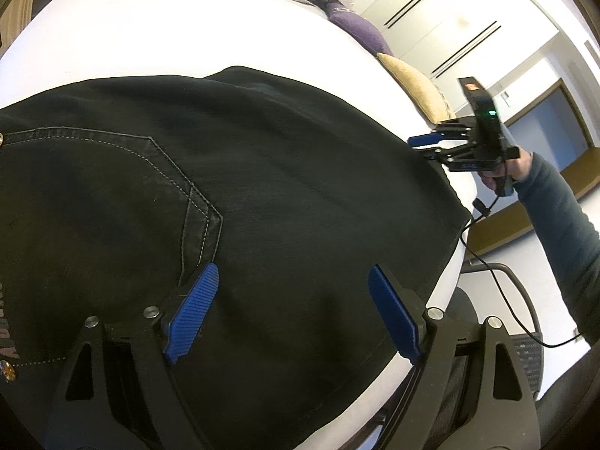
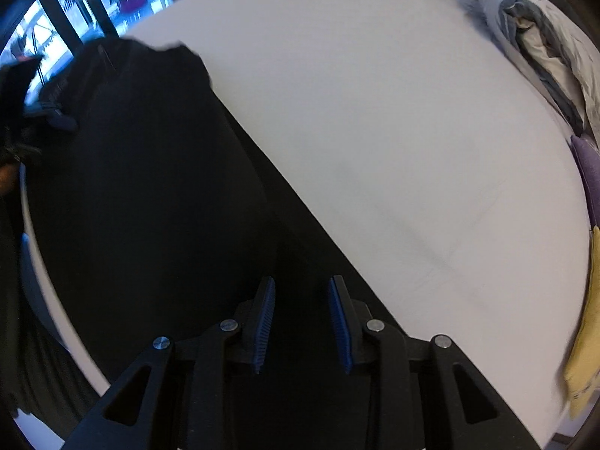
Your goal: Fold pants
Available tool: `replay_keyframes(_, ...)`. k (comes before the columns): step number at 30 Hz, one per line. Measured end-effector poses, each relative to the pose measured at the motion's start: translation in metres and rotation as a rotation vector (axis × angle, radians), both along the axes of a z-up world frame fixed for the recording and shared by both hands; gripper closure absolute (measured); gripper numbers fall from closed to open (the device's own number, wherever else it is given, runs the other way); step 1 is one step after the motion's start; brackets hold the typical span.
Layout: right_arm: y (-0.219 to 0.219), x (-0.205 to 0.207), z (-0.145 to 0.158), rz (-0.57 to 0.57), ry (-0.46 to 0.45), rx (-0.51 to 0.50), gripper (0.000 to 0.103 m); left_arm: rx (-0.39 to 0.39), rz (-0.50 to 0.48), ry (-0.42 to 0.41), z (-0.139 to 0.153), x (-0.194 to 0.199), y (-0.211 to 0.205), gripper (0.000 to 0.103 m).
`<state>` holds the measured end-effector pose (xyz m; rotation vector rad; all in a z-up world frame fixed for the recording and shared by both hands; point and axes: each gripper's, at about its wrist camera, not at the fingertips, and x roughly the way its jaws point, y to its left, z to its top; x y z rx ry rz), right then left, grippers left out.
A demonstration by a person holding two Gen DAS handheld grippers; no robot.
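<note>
My left camera looks close down past my left gripper [image 1: 290, 311]; my right camera looks past my right gripper [image 2: 302, 322]. Both see the black pants [image 1: 262, 187] on the white table [image 2: 375, 131].

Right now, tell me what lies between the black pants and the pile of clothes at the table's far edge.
Only bare white table, seen in the right wrist view, separates the black pants from the pile of clothes.

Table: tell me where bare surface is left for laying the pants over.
The white table is bare beyond the black pants' far edge, up to the clothes pile and purple and yellow cloths. The near edge is crowded: pants reach it.
</note>
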<state>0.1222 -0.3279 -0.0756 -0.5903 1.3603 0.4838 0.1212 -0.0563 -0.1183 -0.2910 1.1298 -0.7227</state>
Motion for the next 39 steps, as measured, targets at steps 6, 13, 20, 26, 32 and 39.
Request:
replay_keyframes(6,0.010,0.009,-0.024,0.050,0.070,-0.056,0.070,-0.002,-0.009,-0.006,0.000,0.000,-0.001,0.021)
replay_keyframes(13,0.017,0.003,-0.027,0.073,0.028,-0.110,0.096,-0.002,-0.009,-0.004,-0.001,0.002,0.001,0.021)
replay_keyframes(20,-0.007,-0.011,-0.010,-0.154,-0.222,-0.066,0.100,-0.016,0.040,0.011,0.002,0.006,-0.001,0.020)
replay_keyframes(26,-0.023,-0.013,-0.032,-0.352,-0.298,0.034,0.092,0.002,0.030,-0.025,-0.001,0.005,-0.006,0.020)
replay_keyframes(32,-0.113,-0.048,0.014,-0.837,-0.466,0.084,0.044,-0.009,0.037,-0.023,0.000,0.004,-0.005,0.020)
replay_keyframes(39,-0.060,-0.085,0.020,-0.750,-0.416,0.276,0.046,0.019,0.056,-0.027,0.003,0.004,-0.011,0.019)
